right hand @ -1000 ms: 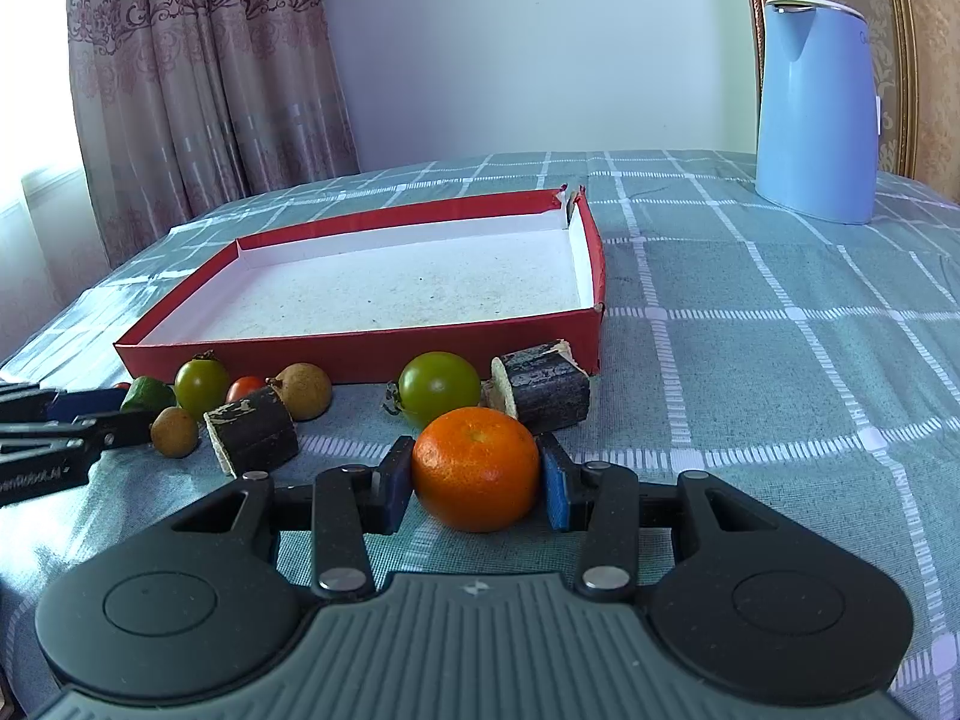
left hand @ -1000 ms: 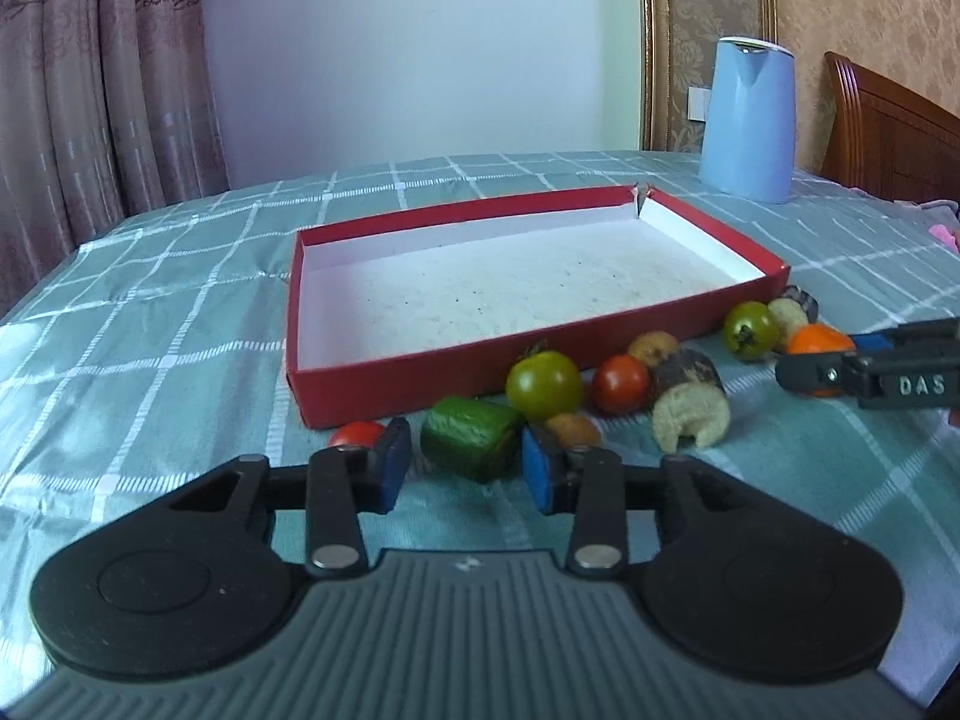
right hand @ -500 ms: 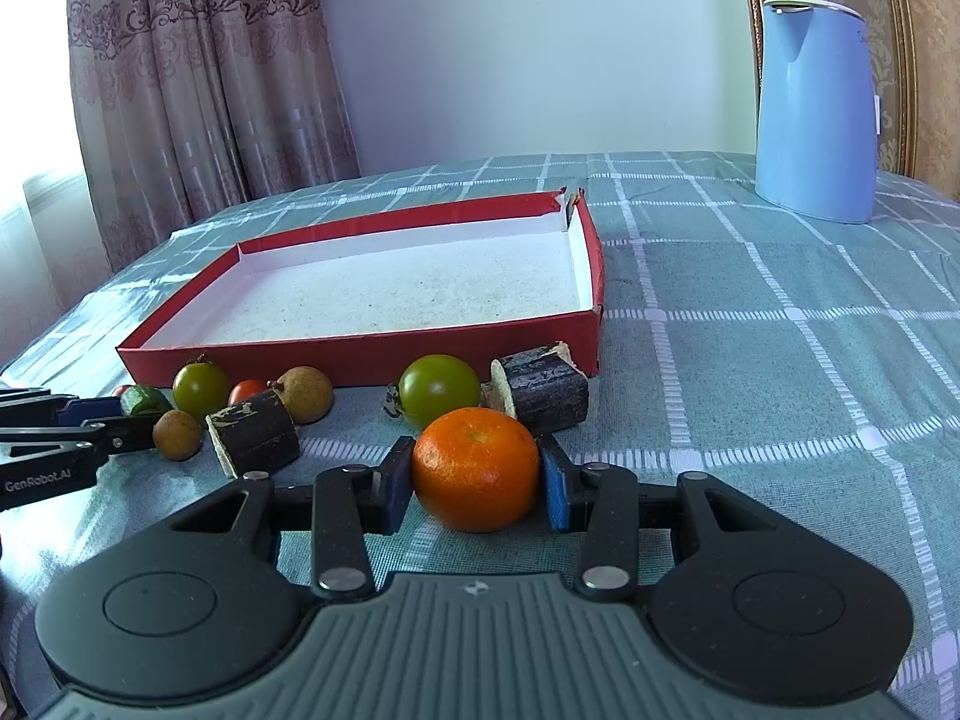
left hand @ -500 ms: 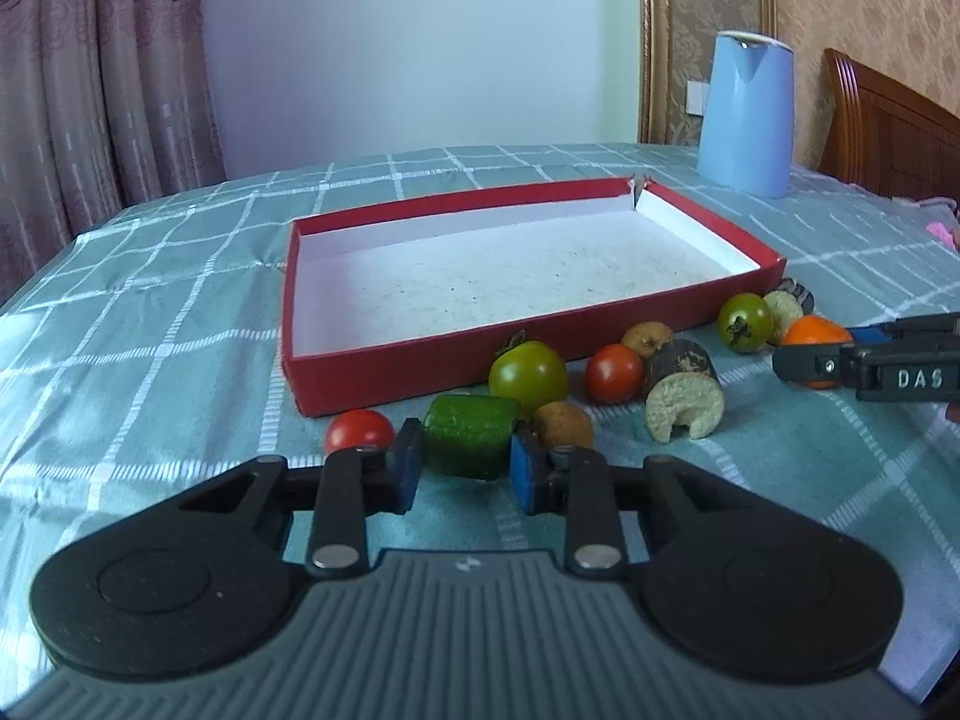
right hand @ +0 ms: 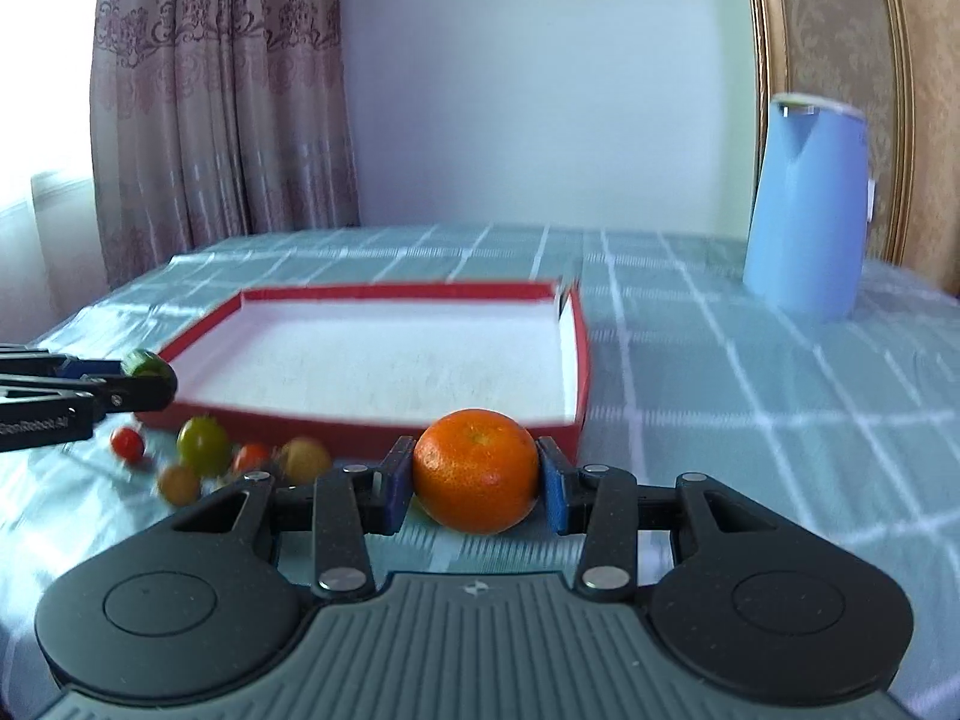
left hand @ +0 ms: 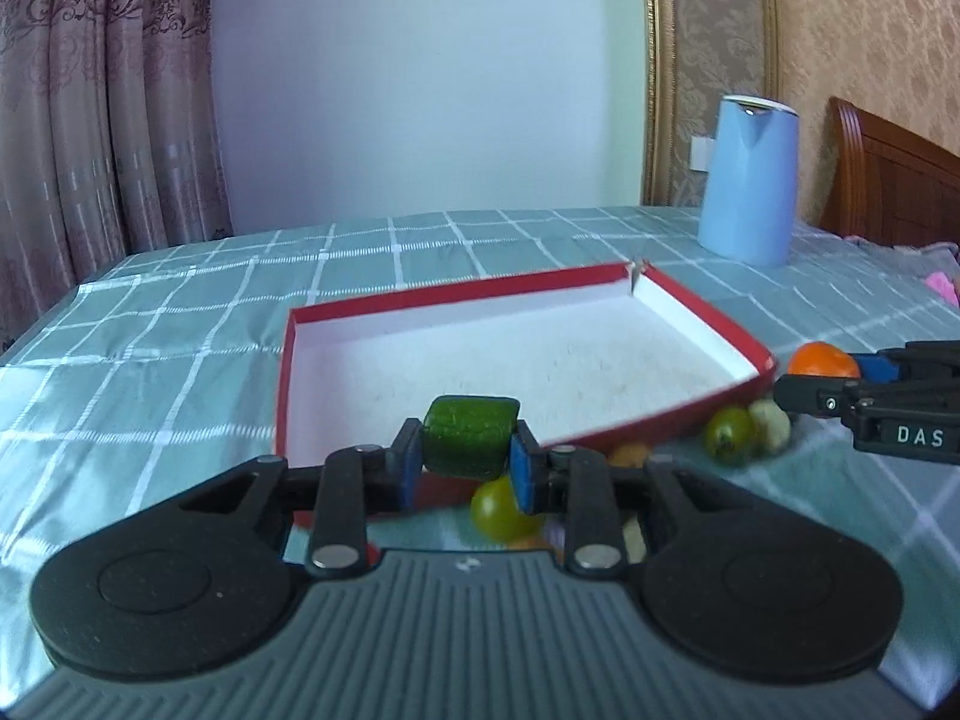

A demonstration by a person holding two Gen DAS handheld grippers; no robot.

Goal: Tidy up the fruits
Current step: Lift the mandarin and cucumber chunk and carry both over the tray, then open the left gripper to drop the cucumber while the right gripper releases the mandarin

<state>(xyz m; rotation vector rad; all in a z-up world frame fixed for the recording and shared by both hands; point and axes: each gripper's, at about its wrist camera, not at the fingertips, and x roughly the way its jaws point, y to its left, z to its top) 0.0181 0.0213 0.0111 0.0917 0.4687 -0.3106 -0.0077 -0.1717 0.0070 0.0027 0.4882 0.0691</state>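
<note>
Now both tools lifted: cucumber chunk (left hand: 468,437) & orange (right hand: 475,470) raised.

A dark-green, blunt-ended cucumber chunk (left hand: 469,445) sits centre frame; a round glossy orange mandarin (right hand: 476,470) sits centre, both lifted.

The white letters "DAS" are read on the black side of the right tongs (left hand: 870,387), seen at the right edge of the left wrist view. In the right wrist view, a line of white print is carried on the side of the left tongs (right hand: 147,381); it is blurred, and only something like "GenRobot.AI" is made out.
</note>
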